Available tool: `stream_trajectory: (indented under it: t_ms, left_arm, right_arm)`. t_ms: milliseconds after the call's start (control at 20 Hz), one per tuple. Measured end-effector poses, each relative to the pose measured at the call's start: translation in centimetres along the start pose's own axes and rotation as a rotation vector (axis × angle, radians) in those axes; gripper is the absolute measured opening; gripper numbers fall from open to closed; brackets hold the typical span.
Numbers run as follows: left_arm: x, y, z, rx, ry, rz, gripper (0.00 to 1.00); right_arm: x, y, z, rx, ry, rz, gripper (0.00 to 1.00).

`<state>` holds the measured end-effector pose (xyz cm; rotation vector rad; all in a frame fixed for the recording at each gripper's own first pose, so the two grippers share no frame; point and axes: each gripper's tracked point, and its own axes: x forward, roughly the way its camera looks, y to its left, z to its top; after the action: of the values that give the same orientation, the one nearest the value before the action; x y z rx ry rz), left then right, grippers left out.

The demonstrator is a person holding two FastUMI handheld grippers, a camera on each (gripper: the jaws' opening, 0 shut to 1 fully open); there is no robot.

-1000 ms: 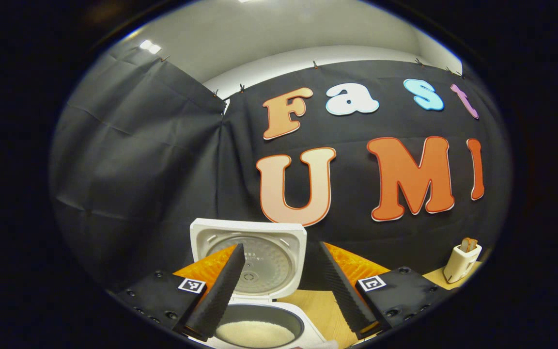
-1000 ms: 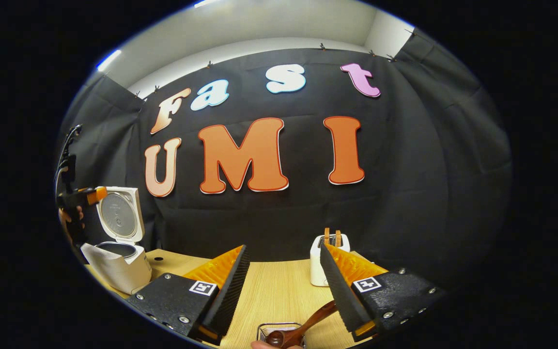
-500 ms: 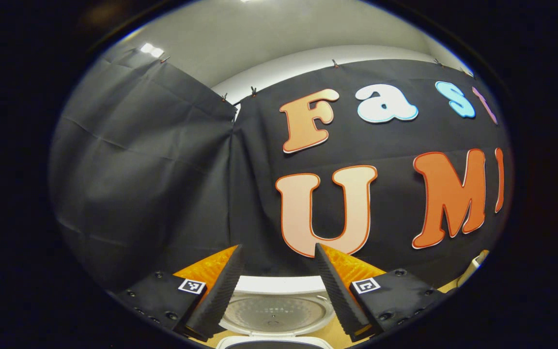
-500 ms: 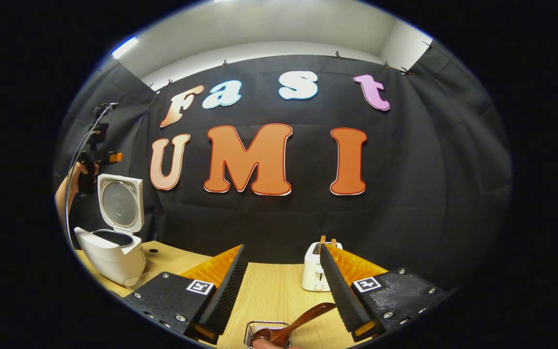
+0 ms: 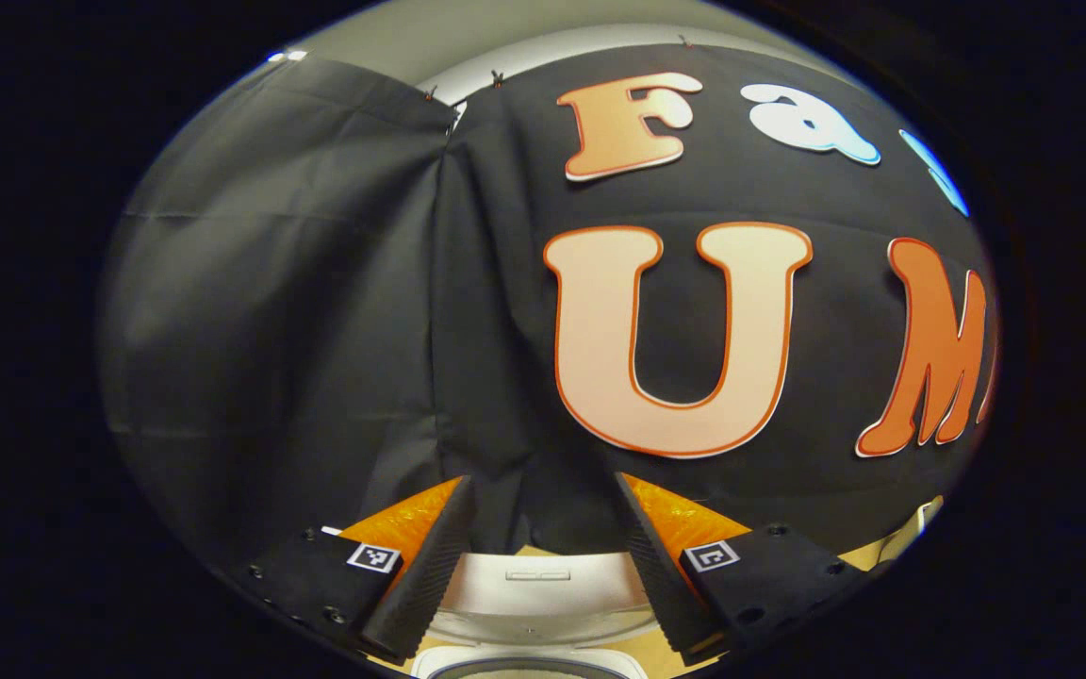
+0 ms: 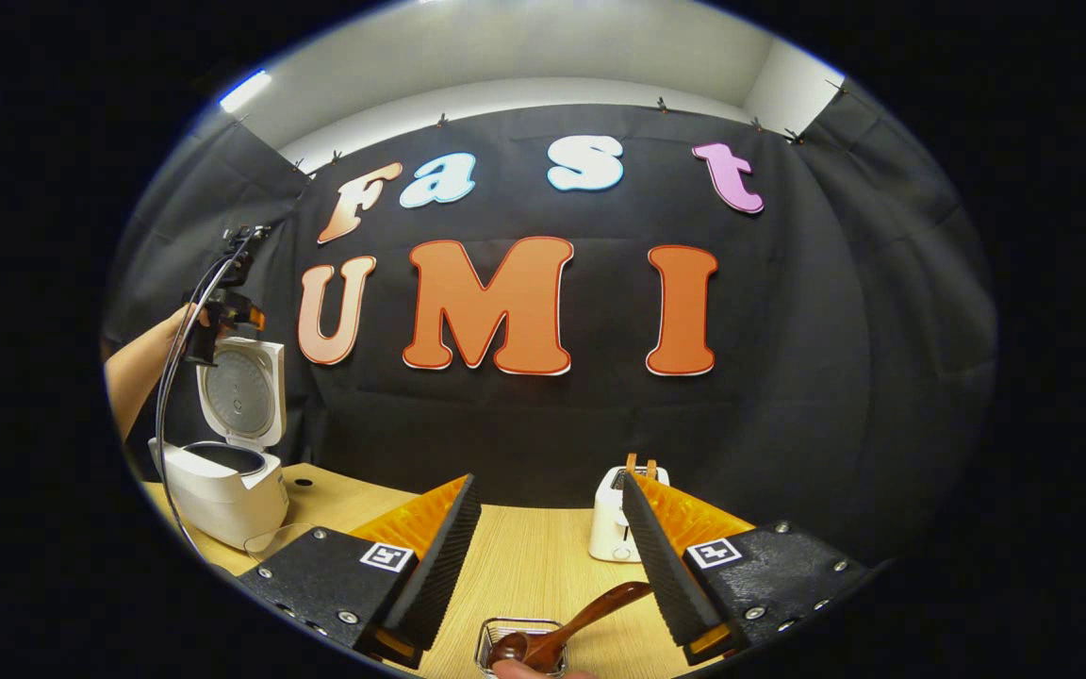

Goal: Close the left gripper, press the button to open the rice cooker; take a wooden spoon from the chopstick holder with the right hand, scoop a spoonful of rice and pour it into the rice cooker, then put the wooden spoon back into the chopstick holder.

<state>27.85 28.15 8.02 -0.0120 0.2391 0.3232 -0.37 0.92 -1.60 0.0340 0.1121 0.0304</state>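
The wooden spoon (image 6: 571, 627) lies low between the spread, empty fingers of the right gripper (image 6: 543, 575), its bowl resting in a small wire chopstick holder (image 6: 519, 641) and its handle slanting up toward the right-hand finger; this gripper is much the nearer and would need to drop onto it. A white toaster (image 6: 611, 514) stands beyond. The left gripper (image 5: 538, 566), fingers also apart and empty, hovers above the open rice cooker (image 6: 222, 471), well off to the left.

Left gripper view high, near wall, above rice cooker (image 5: 536, 589) lid, right gripper view low over table (image 6: 524, 566) — both share cooker.
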Motion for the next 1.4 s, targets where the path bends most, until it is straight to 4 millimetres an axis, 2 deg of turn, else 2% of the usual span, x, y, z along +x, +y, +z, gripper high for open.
stream_trajectory:
  t_ms: [50, 150, 450, 550, 650, 900, 1050, 1100, 1150, 1200, 1250, 1350, 1400]
  left_arm:
    - [-0.2, 0.6, 0.2, 0.036, -0.005, 0.025, 0.93]
    - [-0.7, 0.2, 0.0, 0.063, 0.036, 0.013, 0.88]
    - [-2.4, -0.3, 0.1, 0.072, 0.135, -0.032, 0.89]
    - [-4.0, -0.4, -0.3, 0.072, 0.155, -0.051, 0.89]
    - [-6.6, -1.4, -2.6, 0.069, 0.188, -0.096, 0.88]
    - [-13.0, -1.7, -9.9, 0.089, 0.261, -0.122, 0.88]
    - [-14.8, -2.3, -14.2, 0.058, 0.306, -0.138, 0.88]
    - [-14.8, -2.3, -15.5, 0.062, 0.308, -0.133, 0.89]
    - [-15.0, -2.4, -17.6, 0.087, 0.325, -0.134, 0.87]
    - [-15.2, -2.4, -20.0, 0.089, 0.348, -0.120, 0.89]
    - [-15.7, -2.2, -22.6, 0.125, 0.425, -0.106, 0.87]
    - [-14.9, -2.1, -21.9, 0.134, 0.324, -0.101, 0.89]
    - [-15.2, -2.0, -22.4, 0.128, 0.355, -0.091, 0.82]
  right_arm:
    - [0.1, -0.1, -0.1, 0.003, 0.003, 0.001, 0.90]
    - [0.3, 0.1, -0.6, 0.008, 0.012, 0.011, 0.90]
    - [1.0, 0.9, -2.2, 0.062, 0.031, 0.053, 0.90]
    - [1.2, 1.3, -2.7, 0.090, 0.046, 0.073, 0.89]
    - [1.2, 1.4, -3.0, 0.102, 0.054, 0.086, 0.89]
    - [0.7, 1.8, -3.0, 0.080, 0.048, 0.108, 0.89]
    - [0.4, 2.4, -3.5, 0.051, 0.052, 0.119, 0.89]
    - [0.3, 2.6, -3.6, 0.044, 0.056, 0.121, 0.89]
    - [0.3, 2.8, -3.8, 0.037, 0.059, 0.124, 0.89]
    - [0.2, 3.0, -4.0, 0.030, 0.061, 0.127, 0.90]
    - [0.1, 3.1, -4.1, 0.025, 0.063, 0.129, 0.90]
    - [0.2, 3.5, -4.3, 0.023, 0.068, 0.138, 0.90]
    - [0.2, 3.8, -4.4, 0.025, 0.070, 0.144, 0.89]
